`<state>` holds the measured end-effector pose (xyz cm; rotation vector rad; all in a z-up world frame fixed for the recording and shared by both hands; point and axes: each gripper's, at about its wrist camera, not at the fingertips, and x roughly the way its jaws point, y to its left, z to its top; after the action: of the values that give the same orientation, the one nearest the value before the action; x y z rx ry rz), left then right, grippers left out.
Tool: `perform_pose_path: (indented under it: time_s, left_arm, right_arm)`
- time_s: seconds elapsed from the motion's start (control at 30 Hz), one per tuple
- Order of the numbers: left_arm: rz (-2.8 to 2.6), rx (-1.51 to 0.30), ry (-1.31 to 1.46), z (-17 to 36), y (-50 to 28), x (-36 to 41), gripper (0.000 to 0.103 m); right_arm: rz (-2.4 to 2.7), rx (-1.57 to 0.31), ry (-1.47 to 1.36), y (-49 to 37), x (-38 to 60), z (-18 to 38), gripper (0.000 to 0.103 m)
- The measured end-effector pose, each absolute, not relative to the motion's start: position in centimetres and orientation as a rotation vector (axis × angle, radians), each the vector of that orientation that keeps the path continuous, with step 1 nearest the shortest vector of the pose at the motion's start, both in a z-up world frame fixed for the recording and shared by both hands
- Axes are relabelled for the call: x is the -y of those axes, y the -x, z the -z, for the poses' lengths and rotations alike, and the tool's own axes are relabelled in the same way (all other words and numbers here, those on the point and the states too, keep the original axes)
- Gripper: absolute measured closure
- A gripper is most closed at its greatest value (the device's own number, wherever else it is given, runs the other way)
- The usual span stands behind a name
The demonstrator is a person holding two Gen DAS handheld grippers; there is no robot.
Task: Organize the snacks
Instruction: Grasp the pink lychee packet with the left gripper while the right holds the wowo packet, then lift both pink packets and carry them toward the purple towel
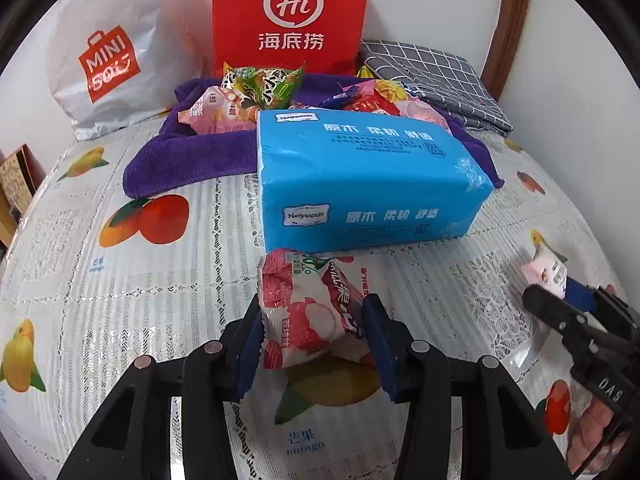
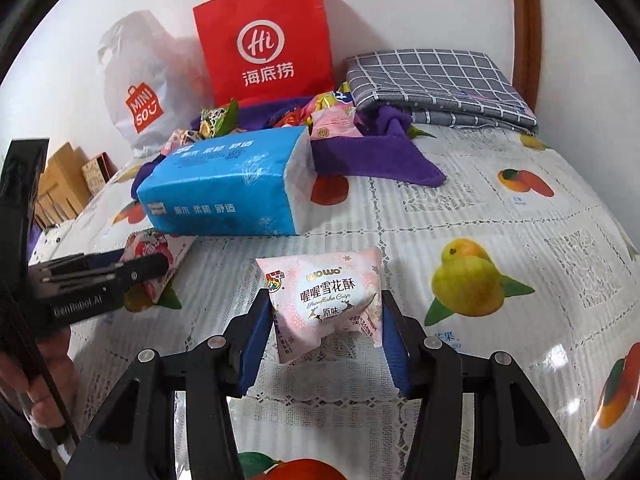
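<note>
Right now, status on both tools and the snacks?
Left tool shut on lychee snack pack. Right tool shut on pink snowflake crisp pack. Blue tissue pack lies directly ahead.

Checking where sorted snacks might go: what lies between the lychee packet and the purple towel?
The blue tissue pack lies between the lychee packet and the purple towel, clearest in the left wrist view.

Probably a home: fruit-print tablecloth (image 2: pixel 500 208), shopping bags (image 1: pixel 290 16), folded checked cloth (image 2: pixel 436 80), tissue pack (image 1: pixel 360 184).
</note>
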<state>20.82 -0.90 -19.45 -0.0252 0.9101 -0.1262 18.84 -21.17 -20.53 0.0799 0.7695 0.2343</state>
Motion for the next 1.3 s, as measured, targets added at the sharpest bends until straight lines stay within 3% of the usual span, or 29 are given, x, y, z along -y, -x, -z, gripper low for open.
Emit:
perform_pose_path:
  time_s: [0.43, 1.3]
  left_arm:
    - [0.156, -0.902, 0.070, 19.4, -18.1, 0.3, 0.058]
    - [0.133, -0.901, 0.015, 19.4, -16.5, 0.9, 0.057]
  right_arm:
    - [-0.234, -0.772, -0.129, -19.0, 22.0, 20.7, 0.051]
    - [-0.144, -0.843, 0.040, -19.4, 19.8, 21.4, 0.048]
